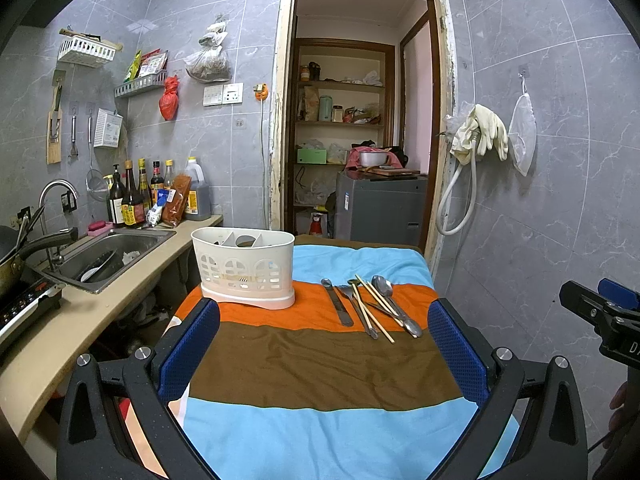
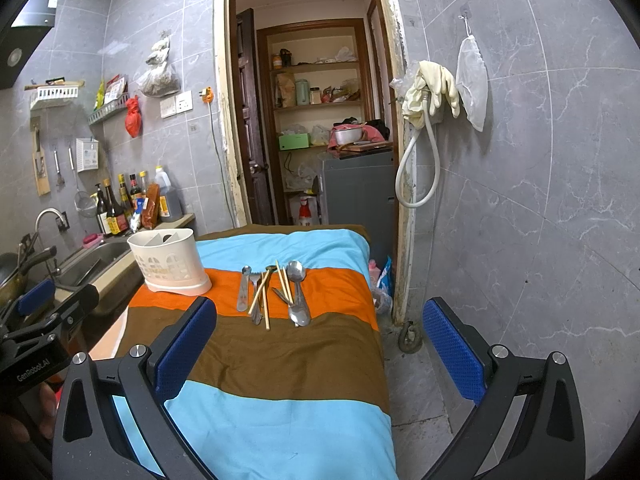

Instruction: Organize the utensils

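Observation:
A pile of utensils [image 1: 370, 304] lies on the orange stripe of the striped cloth: metal spoons, a fork and wooden chopsticks; it also shows in the right wrist view [image 2: 276, 294]. A cream divided utensil holder [image 1: 244, 268] stands upright to their left, also in the right wrist view [image 2: 170, 264]. My left gripper [image 1: 324, 344] is open and empty, well short of the utensils. My right gripper [image 2: 320, 348] is open and empty, over the table's right edge.
The table with the striped cloth [image 1: 320, 432] has a counter with a steel sink [image 1: 112, 252], bottles [image 1: 132, 200] and a stove [image 1: 24, 304] to its left. A doorway with shelves [image 1: 344, 120] lies behind. A tiled wall and floor [image 2: 520, 240] lie to the right.

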{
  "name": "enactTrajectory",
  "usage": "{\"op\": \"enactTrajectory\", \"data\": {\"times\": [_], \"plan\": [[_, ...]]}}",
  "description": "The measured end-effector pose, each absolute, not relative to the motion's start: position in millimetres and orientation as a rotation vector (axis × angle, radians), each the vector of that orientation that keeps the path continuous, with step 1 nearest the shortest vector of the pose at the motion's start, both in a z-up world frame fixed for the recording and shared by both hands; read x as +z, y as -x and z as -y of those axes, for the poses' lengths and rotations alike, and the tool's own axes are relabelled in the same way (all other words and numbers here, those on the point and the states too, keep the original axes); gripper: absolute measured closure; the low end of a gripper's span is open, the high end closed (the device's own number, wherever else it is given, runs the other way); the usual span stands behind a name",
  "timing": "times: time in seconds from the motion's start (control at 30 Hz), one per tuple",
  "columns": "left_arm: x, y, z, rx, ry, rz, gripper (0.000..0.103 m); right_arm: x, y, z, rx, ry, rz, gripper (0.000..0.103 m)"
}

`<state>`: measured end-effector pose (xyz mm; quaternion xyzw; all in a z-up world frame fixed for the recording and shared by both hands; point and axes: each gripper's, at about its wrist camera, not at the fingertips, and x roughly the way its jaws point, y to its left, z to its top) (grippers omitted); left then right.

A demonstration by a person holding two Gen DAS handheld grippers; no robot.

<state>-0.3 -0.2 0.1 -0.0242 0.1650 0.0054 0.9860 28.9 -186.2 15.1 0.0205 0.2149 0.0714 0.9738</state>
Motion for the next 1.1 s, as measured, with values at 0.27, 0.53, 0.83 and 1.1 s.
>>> {"op": "enactTrajectory", "data": {"times": [0.27,0.53,0.83,1.1], "plan": [[0.0,0.2,0.2,0.011,0.05,-0.333,0.001,15.7,-30.0,186.2,0.145,-0.041,-0.433,0.0],[0.1,0.2,0.2,0.01,0.048,-0.333,0.001,15.5,-31.4,186.2,0.145,-0.041,-0.434,0.0],[0.1,0.3,0.2,0.011,0.049,-0.332,0.001,14.7,-33.2,185.9,0.146,-0.041,-0.433,0.0],[0.1,0.3,0.2,0.011,0.048,-0.332,0.001,14.0,-34.7,185.6,0.145,-0.041,-0.435,0.0]]}}
